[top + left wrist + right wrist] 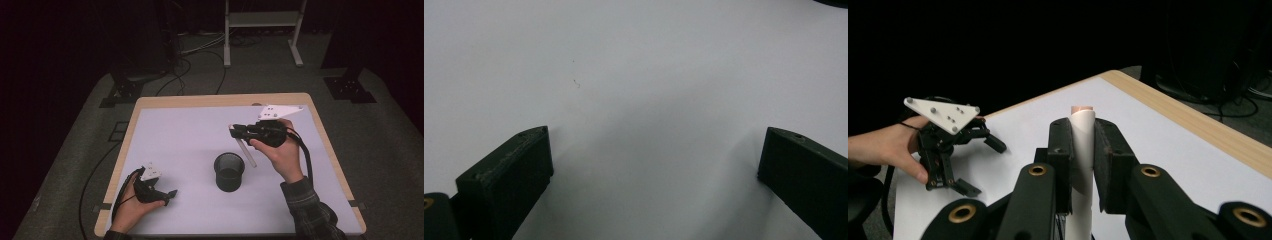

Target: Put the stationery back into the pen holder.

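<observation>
A black mesh cup stands upright near the middle of the white mat. Just right of it and above the mat, my right gripper is shut on a white stick that slants down toward the cup's right rim. In the right gripper view the stick stands clamped between both pads of the right gripper, with a pinkish tip on top. My left gripper rests low on the mat at the front left, open, with bare mat between its jaws. The left gripper appears farther off in the right gripper view.
The mat covers a wooden table whose edge shows at the back and sides. On the floor behind stand a pale metal frame, loose cables and black stand bases.
</observation>
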The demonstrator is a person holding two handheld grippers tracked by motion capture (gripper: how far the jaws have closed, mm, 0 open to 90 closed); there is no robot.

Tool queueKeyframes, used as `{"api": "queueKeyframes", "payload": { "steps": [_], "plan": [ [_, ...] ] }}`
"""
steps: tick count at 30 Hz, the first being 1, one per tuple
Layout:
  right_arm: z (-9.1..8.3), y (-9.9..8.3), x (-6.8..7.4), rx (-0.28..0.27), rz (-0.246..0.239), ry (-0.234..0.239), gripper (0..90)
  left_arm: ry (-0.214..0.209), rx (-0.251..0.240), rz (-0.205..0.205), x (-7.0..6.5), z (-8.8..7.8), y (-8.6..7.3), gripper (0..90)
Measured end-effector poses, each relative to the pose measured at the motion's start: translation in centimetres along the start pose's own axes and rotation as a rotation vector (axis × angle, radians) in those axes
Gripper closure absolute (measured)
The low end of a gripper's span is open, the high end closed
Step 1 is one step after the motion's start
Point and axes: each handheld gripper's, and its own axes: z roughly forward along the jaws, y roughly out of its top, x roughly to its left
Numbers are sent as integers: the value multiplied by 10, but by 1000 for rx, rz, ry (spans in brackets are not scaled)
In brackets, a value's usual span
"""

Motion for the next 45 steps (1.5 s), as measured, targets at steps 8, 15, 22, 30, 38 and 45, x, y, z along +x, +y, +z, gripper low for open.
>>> {"api": "queueKeyframes", "payload": {
  "steps": [8, 15, 22, 30, 38, 45],
  "plan": [
    [26, 8, 6, -1, -15, 31, 781, 0, 2, 3, 0, 0, 0, 5],
    [48, 6, 9, 23, -34, 48, 780, 1, 2, 3, 0, 0, 0, 5],
    [64, -7, 11, 56, -50, 56, 780, 1, 3, 3, 0, 0, 0, 4],
    [69, -28, 9, 99, -45, 62, 779, 1, 2, 3, 0, 0, 0, 4],
    [68, -45, 6, 144, -38, 58, 779, 0, 3, 1, 0, 0, 0, 4],
    [69, -54, 6, 196, -48, 57, 772, 1, 1, 1, 0, 0, 0, 4]
  ]
}}
